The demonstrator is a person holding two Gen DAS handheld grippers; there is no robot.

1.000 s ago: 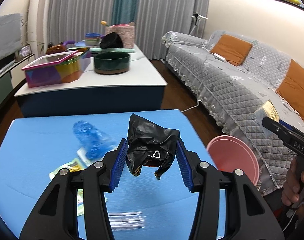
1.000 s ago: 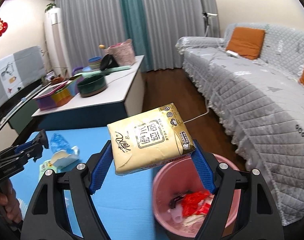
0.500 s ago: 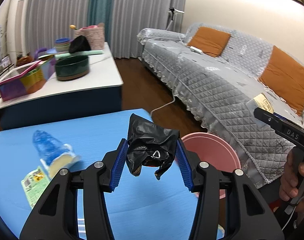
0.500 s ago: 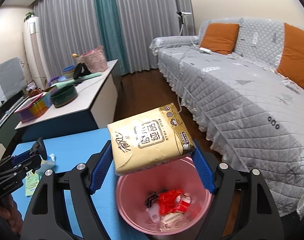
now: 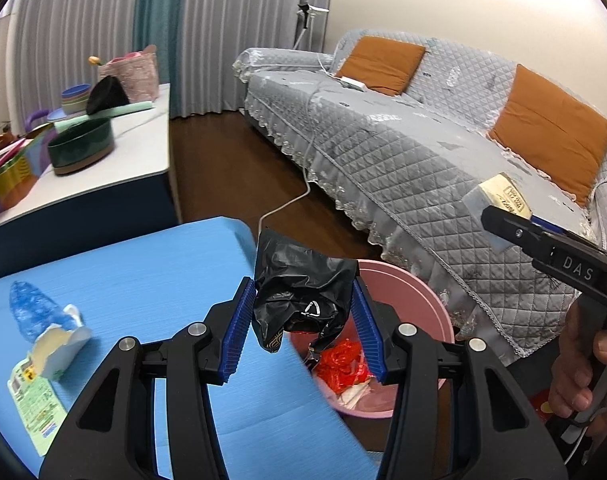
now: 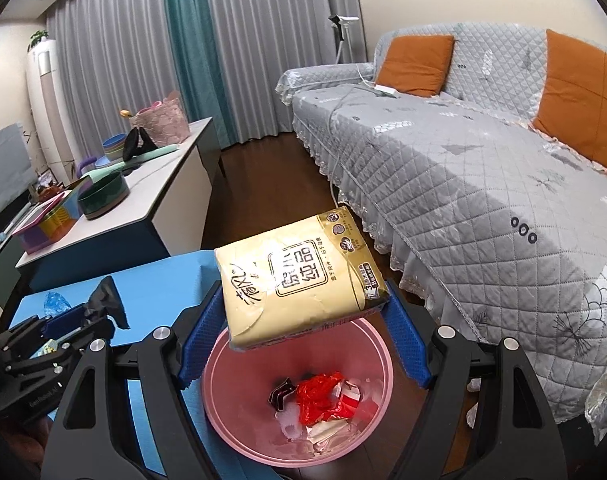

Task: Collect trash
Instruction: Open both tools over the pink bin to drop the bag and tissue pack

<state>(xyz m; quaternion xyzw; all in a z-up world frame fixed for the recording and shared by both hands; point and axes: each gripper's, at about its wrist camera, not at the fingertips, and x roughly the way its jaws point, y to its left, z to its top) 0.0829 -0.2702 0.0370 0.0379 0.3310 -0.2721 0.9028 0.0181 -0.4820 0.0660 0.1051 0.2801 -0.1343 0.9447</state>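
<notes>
My left gripper (image 5: 301, 332) is shut on a crumpled black plastic bag (image 5: 299, 296) and holds it at the right edge of the blue table (image 5: 143, 272), beside the pink trash bin (image 5: 419, 300). My right gripper (image 6: 303, 344) is shut on a yellow tissue pack (image 6: 299, 276) and holds it right above the pink bin (image 6: 231, 412), which holds red and white scraps. The left gripper with the bag (image 6: 103, 304) shows at left in the right wrist view. The right gripper with the pack (image 5: 503, 200) shows at right in the left wrist view.
A blue crumpled bottle (image 5: 31, 312), a torn white cup (image 5: 59, 344) and a green label (image 5: 35, 404) lie on the blue table at left. A white side table (image 5: 135, 168) holds bowls and boxes. A grey sofa (image 5: 403, 148) stands to the right of the bin.
Both grippers have moved right, off the table and toward the bin. The bin now lies under the tissue pack and just beyond the black bag. Both grips are unchanged.
</notes>
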